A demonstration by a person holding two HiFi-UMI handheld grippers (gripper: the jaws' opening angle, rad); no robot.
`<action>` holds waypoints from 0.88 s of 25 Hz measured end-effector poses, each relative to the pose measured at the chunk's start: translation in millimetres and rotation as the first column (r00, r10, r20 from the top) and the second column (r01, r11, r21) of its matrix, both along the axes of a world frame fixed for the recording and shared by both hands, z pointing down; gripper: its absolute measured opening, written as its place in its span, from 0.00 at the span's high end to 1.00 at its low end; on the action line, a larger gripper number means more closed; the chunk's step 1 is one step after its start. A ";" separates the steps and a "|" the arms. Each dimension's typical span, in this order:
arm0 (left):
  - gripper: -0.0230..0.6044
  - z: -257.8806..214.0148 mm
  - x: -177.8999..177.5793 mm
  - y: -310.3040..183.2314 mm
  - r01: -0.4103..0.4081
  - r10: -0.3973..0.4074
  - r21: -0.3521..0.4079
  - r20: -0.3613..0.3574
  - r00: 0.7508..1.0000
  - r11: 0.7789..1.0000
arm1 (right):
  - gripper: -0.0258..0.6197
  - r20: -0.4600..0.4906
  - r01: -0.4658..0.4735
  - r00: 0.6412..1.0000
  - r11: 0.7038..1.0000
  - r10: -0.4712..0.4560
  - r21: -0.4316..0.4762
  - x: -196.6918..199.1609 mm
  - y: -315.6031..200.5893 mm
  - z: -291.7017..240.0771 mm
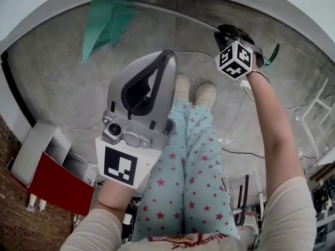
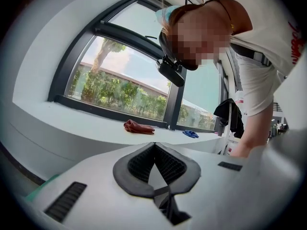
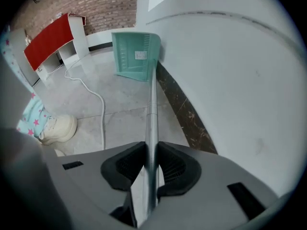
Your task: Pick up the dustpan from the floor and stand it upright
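The teal dustpan is at the top left of the head view, by the foot of the curved white wall. Its long metal handle runs right to my right gripper. In the right gripper view the handle passes straight between the jaws of my right gripper, whose pads press on it, and the pan is at the far end near the floor. My left gripper is held up over the person's legs, its tips together on nothing; in its own view the left gripper faces a window.
A red and white cabinet stands by the brick wall at the left. A white cable lies on the concrete floor near the person's shoes. A red cloth and a blue cloth lie on the window sill.
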State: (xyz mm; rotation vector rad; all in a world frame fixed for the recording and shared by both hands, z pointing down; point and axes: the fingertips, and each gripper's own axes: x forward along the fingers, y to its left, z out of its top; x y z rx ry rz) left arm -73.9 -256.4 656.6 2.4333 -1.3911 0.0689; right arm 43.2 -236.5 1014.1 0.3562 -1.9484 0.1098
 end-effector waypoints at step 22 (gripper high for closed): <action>0.93 -188.4 21.9 -4.7 0.011 -0.008 0.089 -0.036 0.999 0.996 | 0.81 -0.221 0.069 0.972 0.996 -0.081 -0.061 8.9 -6.7 -192.9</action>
